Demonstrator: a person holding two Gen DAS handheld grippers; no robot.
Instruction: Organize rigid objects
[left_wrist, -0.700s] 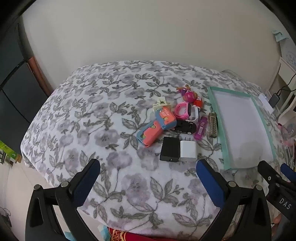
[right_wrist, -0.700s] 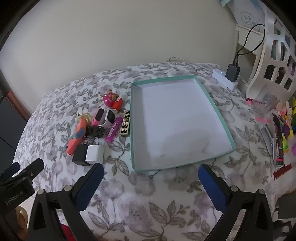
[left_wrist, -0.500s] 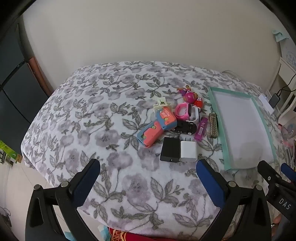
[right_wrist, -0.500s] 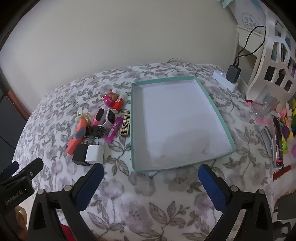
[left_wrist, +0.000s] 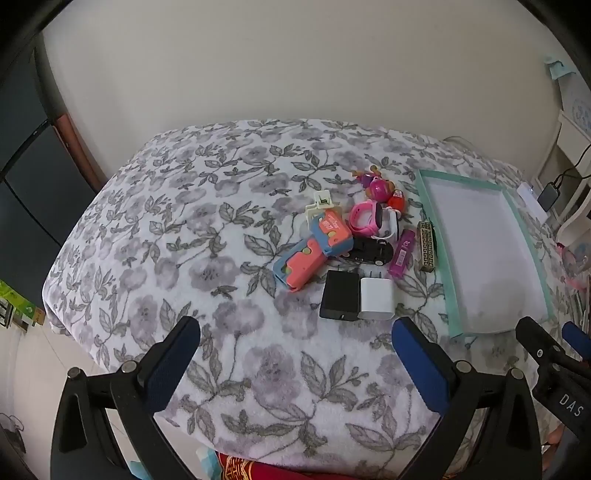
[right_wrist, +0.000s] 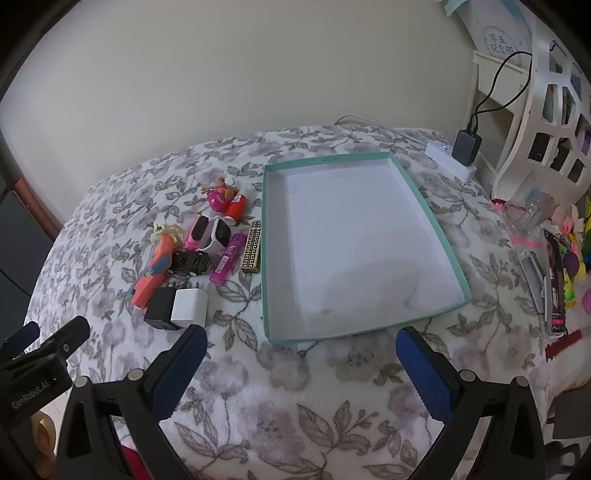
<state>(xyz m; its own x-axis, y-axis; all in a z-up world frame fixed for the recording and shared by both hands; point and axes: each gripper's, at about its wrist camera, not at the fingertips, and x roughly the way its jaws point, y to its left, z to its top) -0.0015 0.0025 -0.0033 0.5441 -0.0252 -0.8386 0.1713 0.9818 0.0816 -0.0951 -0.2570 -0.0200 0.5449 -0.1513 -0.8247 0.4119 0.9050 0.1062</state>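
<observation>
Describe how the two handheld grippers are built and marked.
Both look alike: the left gripper and right gripper have black plastic frames with silver bolt heads and two fingers faced with dark blue textured pads. From the left camera, the right gripper's black body shows white lettering "DAS"; from the right camera, the left one reads "GenRobot.AI". No cables, hands or sleeves show.

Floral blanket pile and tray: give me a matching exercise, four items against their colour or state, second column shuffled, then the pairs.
Things:
1. tray
2. charger cube nearer the tray
3. toy car
4. right gripper

Colour or state:
A. black, lying among the toys
B. teal rim, nothing inside
C. jaws wide apart, nothing between them
D. white, side by side with a black cube

Pairs: 1-B, 2-D, 3-A, 4-C
</observation>
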